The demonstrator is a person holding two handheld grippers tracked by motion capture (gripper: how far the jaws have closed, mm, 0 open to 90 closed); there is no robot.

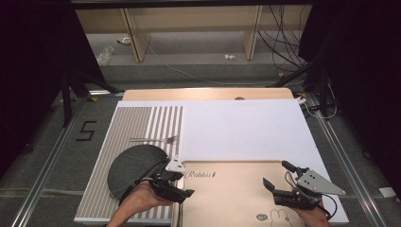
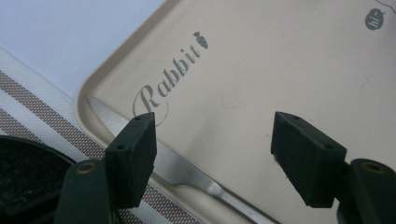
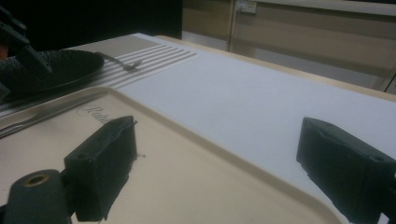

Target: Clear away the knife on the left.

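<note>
A beige tray (image 1: pixel 231 194) printed with "Rabbit" lies at the table's near edge. A steel knife (image 2: pixel 187 172) rests along the tray's left side, its blade inside the rim. My left gripper (image 1: pixel 182 187) hovers over that corner with its jaws open (image 2: pixel 212 126) and nothing between them; the knife passes under the left jaw. To the left of the tray, a black plate (image 1: pixel 132 168) sits on a striped placemat (image 1: pixel 137 120). My right gripper (image 1: pixel 279 175) is open over the tray's right part (image 3: pixel 217 130), empty.
A fork (image 1: pixel 156 139) lies on the placemat beyond the plate. A white sheet (image 1: pixel 241 127) covers the table behind the tray. Beyond the table's far edge are wooden shelf legs and cables on the floor.
</note>
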